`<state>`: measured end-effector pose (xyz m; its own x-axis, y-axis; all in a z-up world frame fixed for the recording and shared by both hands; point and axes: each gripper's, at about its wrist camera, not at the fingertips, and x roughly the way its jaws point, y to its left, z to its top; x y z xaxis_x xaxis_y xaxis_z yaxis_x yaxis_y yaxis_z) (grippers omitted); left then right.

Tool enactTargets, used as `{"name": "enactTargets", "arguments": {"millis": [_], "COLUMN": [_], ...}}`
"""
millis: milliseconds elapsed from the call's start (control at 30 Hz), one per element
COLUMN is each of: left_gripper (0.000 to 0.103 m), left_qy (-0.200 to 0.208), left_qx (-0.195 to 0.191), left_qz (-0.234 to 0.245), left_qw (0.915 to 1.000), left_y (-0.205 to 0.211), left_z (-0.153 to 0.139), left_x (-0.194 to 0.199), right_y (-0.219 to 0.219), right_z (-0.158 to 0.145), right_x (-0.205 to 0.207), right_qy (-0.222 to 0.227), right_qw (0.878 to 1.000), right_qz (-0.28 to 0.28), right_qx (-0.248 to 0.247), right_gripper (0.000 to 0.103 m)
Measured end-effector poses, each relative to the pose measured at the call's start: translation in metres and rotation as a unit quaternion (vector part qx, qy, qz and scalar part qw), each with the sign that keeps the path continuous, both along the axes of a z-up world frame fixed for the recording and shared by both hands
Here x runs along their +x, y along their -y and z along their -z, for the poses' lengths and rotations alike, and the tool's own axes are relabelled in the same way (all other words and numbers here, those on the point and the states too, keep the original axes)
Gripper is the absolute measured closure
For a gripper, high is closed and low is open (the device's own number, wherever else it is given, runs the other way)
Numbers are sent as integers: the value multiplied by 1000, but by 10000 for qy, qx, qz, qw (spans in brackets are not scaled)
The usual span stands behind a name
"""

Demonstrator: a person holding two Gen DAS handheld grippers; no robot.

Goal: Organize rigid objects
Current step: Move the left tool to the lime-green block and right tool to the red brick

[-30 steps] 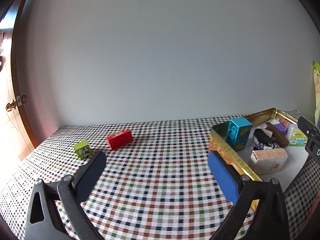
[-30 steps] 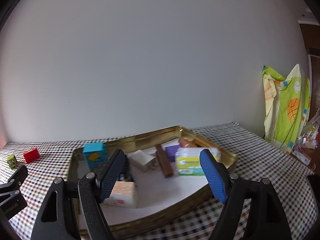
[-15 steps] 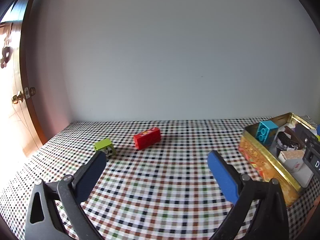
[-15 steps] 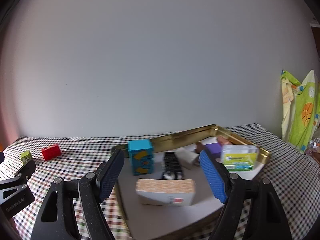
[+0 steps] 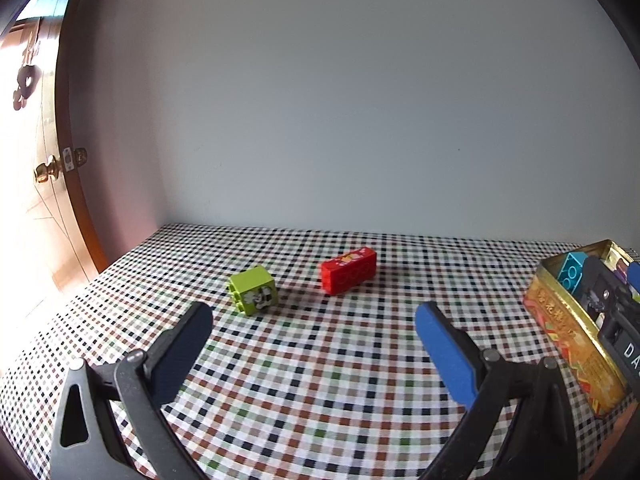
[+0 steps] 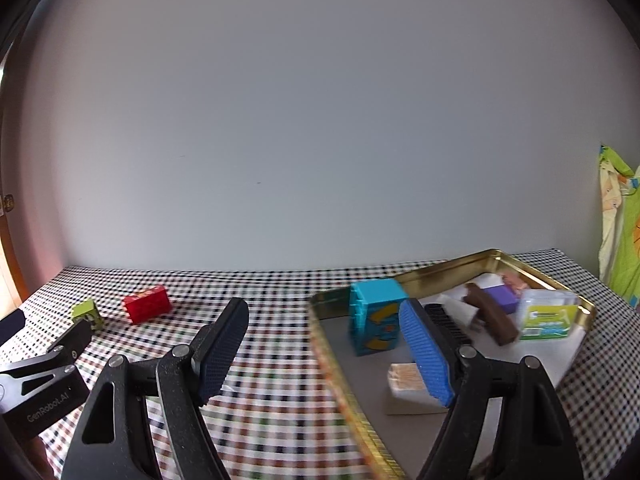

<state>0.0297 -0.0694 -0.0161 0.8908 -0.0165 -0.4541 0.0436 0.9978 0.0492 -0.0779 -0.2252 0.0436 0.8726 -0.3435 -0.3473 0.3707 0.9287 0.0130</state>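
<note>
Two loose items lie on the checked-cloth surface (image 5: 320,380), well apart from the gold metal tin tray (image 6: 496,258) that serves as the collection point: a small lime-green toy brick with a printed face (image 5: 254,289) and a red rectangular toy brick (image 5: 349,270). The red brick lies nearer the tray; the green brick lies beyond it, on the side away from the tray. Inside the tray stand a turquoise toy brick (image 6: 376,316), a brown bar (image 6: 490,316), a purple block (image 6: 502,296), a green-labelled clear box (image 6: 548,314) and a tan-topped white box (image 6: 406,378).

The left tongs (image 5: 314,316) stand wide apart, nothing between them, aimed toward the two loose bricks. The right tongs (image 6: 324,334) are likewise spread and empty, straddling the near rim of the tray.

Judged step: approach to the loose bricks with the left tongs. Recommended practice: centre one brick between the blue pads, square the pads to its flat parallel faces, lower until the pads cover the sides, then close. The green brick sits skewed to the tongs, so wrist rotation appears necessary. Keep clear of the neighbouring brick.
</note>
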Motion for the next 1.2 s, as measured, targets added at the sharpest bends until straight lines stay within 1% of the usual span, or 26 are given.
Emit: {"name": "enactTargets", "arguments": {"millis": [200,367,567,733,867,933,1033,1133,1200], "left_gripper": [1,1,0,0,1,1,1,0,0], "left_qy": [-138,-265,-379,-482,-635,-722,-876,-969,-981], "left_qx": [-56,-110,-63,14,-212,-321,-516,-654,-651], "left_qz": [-110,-419,-772,-1104,-1324,-1348,-1294,-1284,-1294], "left_qw": [9998,9987,9963,9927,9889,9877,9864,9848,9846], "left_y": [-21,-51,-81,-105,-127,-134,-141,-143,-144], "left_z": [2,3,6,8,11,14,18,20,20], "left_x": [12,26,40,58,73,81,86,88,90], "right_y": [-19,-35,-56,-70,-84,-90,-102,-112,-117], "right_z": [1,3,9,16,25,30,37,43,48], "right_x": [18,36,66,97,123,139,163,183,196], "right_qy": [-58,-147,-394,-717,-1073,-1284,-1623,-1926,-2164], "right_qw": [9997,9986,9949,9891,9800,9753,9658,9569,9454], "right_qz": [-218,-462,-840,-1142,-1440,-1559,-1836,-2094,-2372], "right_qx": [111,204,388,589,857,896,841,590,555], "right_gripper": [23,23,23,23,23,23,23,23,23]}}
